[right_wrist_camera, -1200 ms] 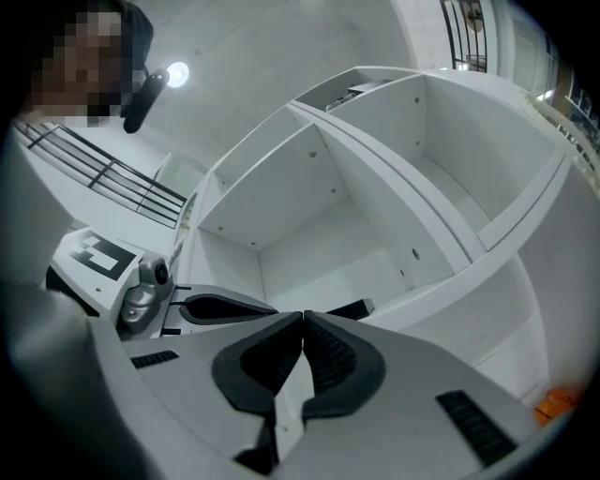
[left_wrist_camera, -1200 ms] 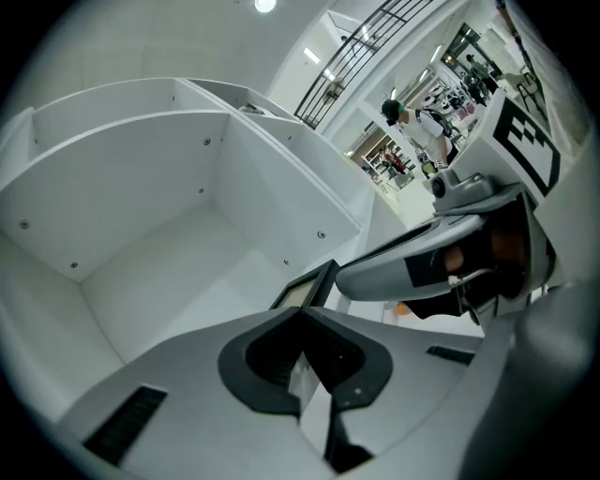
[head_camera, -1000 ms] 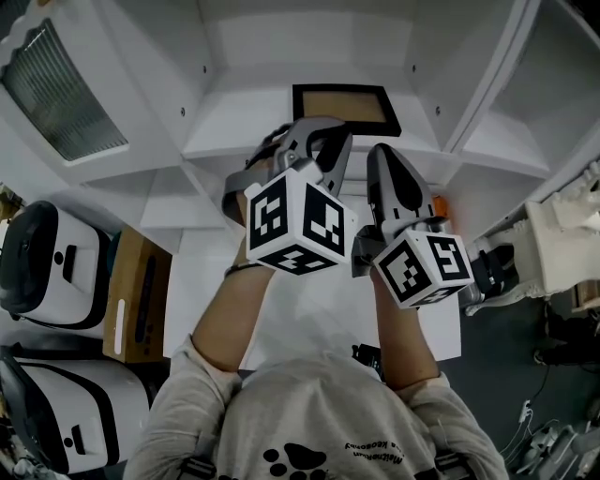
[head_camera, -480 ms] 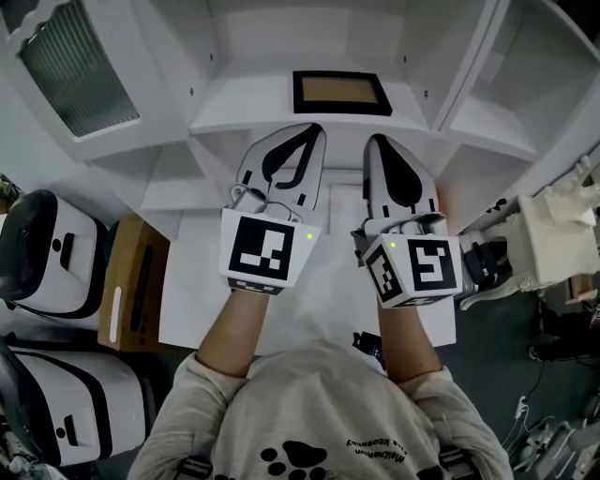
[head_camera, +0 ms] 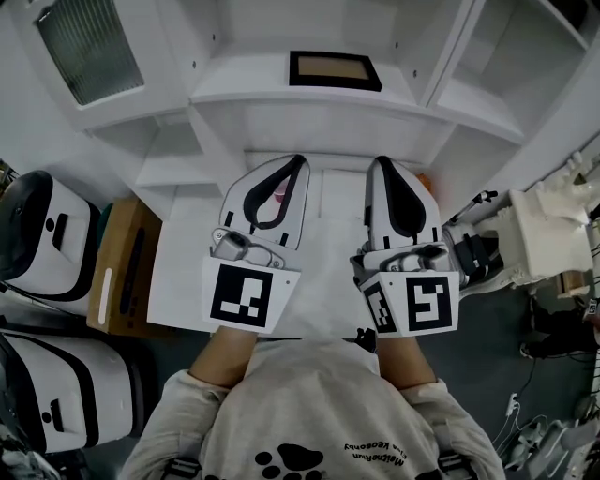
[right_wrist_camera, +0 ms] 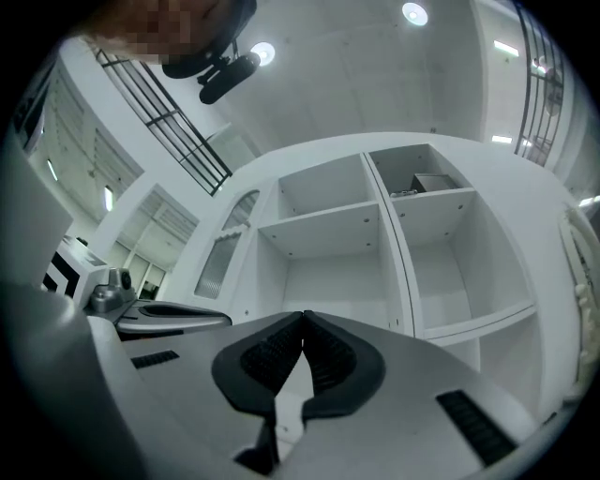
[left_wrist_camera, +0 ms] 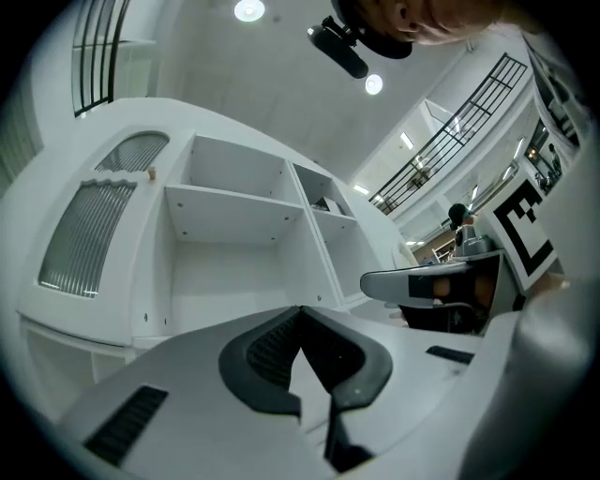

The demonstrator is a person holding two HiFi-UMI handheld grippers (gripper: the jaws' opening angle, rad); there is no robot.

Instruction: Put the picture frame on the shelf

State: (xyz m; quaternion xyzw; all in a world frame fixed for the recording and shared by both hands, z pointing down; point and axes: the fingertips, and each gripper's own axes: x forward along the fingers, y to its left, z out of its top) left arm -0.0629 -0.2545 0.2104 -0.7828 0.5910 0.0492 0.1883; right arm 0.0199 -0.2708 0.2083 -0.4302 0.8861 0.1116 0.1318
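White shelf (head_camera: 234, 94) holds the black picture frame (head_camera: 335, 69) on an upper board. Left gripper (head_camera: 296, 161) and right gripper (head_camera: 382, 162) hover well below it, jaws pressed together, empty.

Round ceiling lights (right_wrist_camera: 413, 12) flare overhead, casting even, soft light on the white shelf unit (right_wrist_camera: 375, 253), with faint shadows inside its compartments. Both gripper views bow strongly at the edges and fall off to black corners, their nearest foreground soft. The head view is cool, muted and fairly sharp.
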